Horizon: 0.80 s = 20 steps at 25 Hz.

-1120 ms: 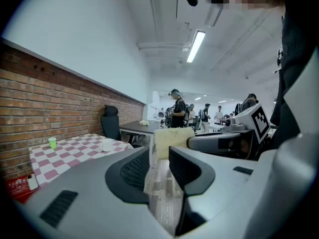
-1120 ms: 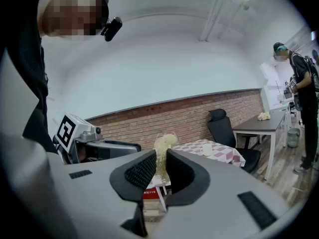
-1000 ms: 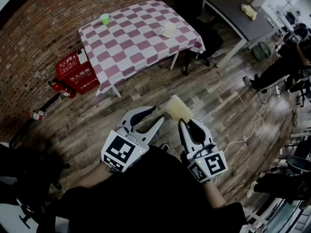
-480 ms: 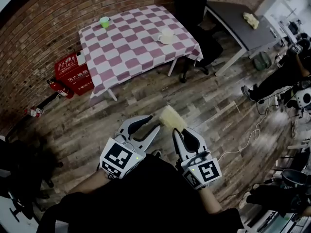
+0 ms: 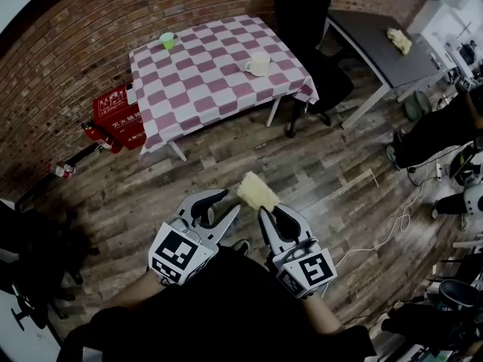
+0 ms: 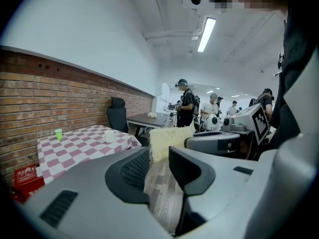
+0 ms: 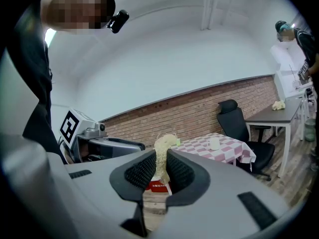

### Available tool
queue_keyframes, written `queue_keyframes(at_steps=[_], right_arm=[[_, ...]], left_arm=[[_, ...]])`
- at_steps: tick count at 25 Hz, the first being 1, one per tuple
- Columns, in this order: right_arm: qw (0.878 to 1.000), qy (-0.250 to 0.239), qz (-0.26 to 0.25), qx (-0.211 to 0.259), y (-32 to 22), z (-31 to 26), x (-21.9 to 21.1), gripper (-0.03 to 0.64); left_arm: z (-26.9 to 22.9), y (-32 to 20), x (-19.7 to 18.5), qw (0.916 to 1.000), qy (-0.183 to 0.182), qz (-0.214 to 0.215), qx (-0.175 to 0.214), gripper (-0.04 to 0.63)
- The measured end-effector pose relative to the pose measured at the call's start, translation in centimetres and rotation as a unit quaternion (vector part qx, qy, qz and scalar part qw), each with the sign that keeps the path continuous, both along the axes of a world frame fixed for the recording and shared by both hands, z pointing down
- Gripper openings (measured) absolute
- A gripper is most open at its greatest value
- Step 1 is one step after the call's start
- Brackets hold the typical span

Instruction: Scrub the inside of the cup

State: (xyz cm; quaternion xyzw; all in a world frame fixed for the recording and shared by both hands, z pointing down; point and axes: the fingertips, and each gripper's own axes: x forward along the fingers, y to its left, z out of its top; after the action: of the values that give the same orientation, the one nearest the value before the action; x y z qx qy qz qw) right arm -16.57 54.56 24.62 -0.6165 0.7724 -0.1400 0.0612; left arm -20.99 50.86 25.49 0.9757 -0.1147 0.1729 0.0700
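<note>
A white cup (image 5: 258,65) stands on the far table with the pink-and-white checked cloth (image 5: 211,81), well ahead of both grippers. My right gripper (image 5: 272,212) is shut on a pale yellow scrubbing sponge (image 5: 256,191) that sticks up beyond its jaws. In the right gripper view the sponge (image 7: 163,148) is pinched between the ribbed pads, and the cup (image 7: 215,143) shows small behind it. My left gripper (image 5: 226,204) is open and holds nothing, close beside the right one. From the left gripper view the sponge (image 6: 168,141) and the cup (image 6: 109,136) are both visible.
A small green cup (image 5: 167,41) stands at the table's far left corner. A red box (image 5: 123,116) and a fire extinguisher (image 5: 96,137) sit by the brick wall. A black chair (image 5: 306,13), a grey table (image 5: 373,36), floor cables (image 5: 392,213) and several people lie to the right.
Both grippers have drifted a little down and left in the head view, staying side by side. The sponge stays held in the right gripper.
</note>
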Motion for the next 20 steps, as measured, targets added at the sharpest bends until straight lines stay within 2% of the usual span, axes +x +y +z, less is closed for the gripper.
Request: queue_keyframes(at_steps=[6,12,16,20], right_arm=[[1.000,-0.013,0.005,-0.016,-2.8,0.8,1.7,0.071],[0.998,-0.006,0.062,-0.032,-7.0,1.6,6.3,0.071],[0.994,0.008,0.092,-0.061,-11.8,2.2,8.8,0.071],[0.992,0.026,0.103,-0.070,-18.2,1.8,10.1,0.071]], left_arm=[[0.7,-2.7,2.1,0.9997,-0.015,0.016,-0.012,0.132],[1.6,-7.4,6.9,0.9975,-0.005,0.065,-0.028,0.132],[1.5,-13.0,9.7,0.9953,0.007,0.090,-0.035,0.132],[1.3,-20.1,11.6,0.9943,0.021,0.095,-0.045,0.132]])
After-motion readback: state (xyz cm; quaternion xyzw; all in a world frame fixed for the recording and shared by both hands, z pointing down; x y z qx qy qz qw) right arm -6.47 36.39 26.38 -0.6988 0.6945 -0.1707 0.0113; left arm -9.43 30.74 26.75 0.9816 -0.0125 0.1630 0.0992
